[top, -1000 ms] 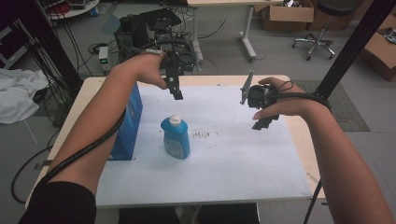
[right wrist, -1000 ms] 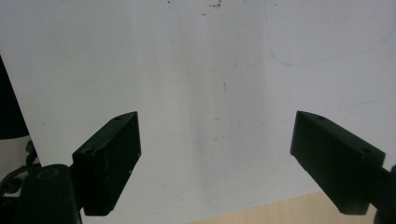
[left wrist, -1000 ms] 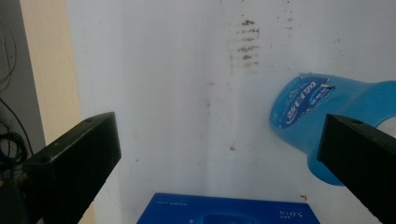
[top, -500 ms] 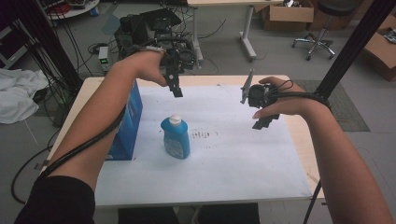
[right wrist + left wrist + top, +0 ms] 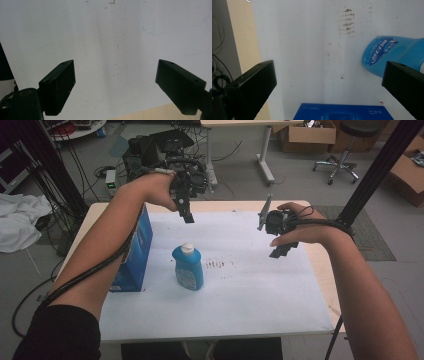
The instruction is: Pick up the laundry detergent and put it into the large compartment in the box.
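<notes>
On the white-covered table (image 5: 250, 305): one blue plastic bottle with white cap (image 5: 188, 266), upright, left of centre; one blue cardboard box (image 5: 135, 255), standing at left edge, near bottle. Two grippers, both raised clear of the surface. Left gripper (image 5: 186, 212) at upper centre, jaws spread wide, empty, wrist bent downward. Right gripper (image 5: 275, 232) at right of centre, jaws likewise apart, empty.
</notes>
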